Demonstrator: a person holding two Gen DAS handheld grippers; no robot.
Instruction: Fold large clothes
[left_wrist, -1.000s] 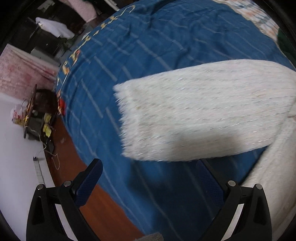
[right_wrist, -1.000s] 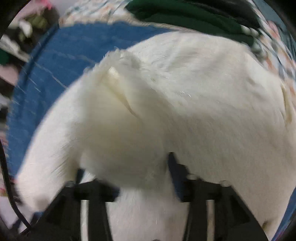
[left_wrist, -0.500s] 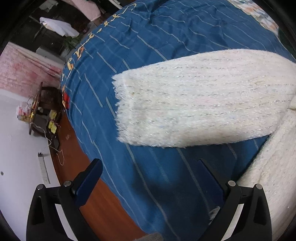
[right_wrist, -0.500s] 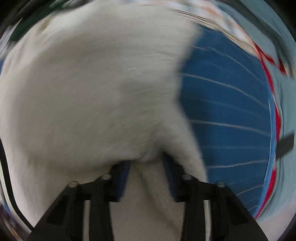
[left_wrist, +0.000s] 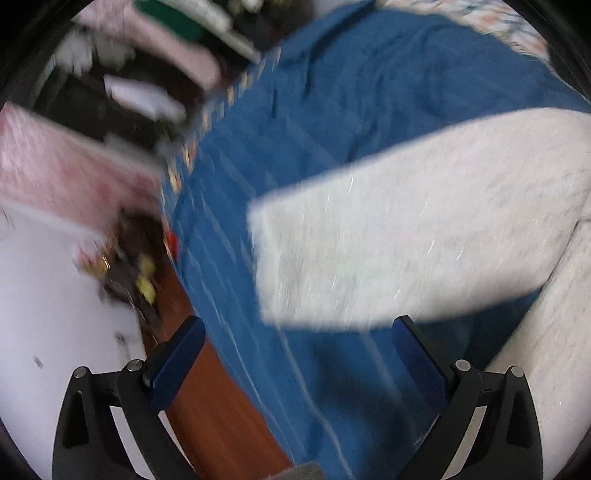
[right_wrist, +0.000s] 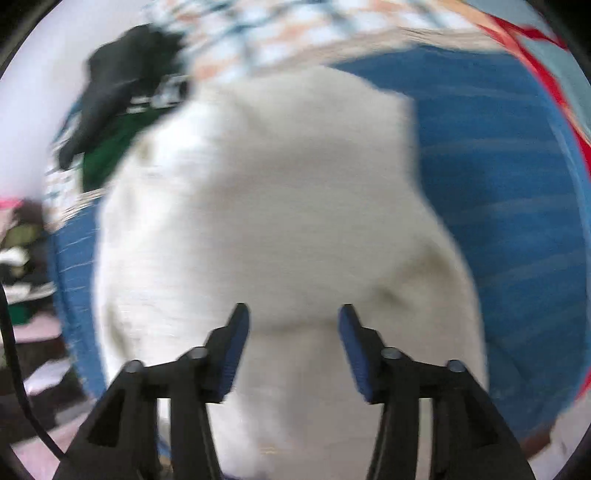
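The left claw (left_wrist: 295, 354) is wide apart, holding nothing; the white sleeve (left_wrist: 406, 240) stretches sideways just above it, toward the frame's right. The right claw (right_wrist: 291, 332) is apart too.

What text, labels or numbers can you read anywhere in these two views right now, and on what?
None can be read.
Gold marks along the edge of the blue striped bedspread: blurred by motion, unreadable.
White marks on the dark green garment: smeared, unreadable.
Fluffy white knitted sweater: no label or print shows.
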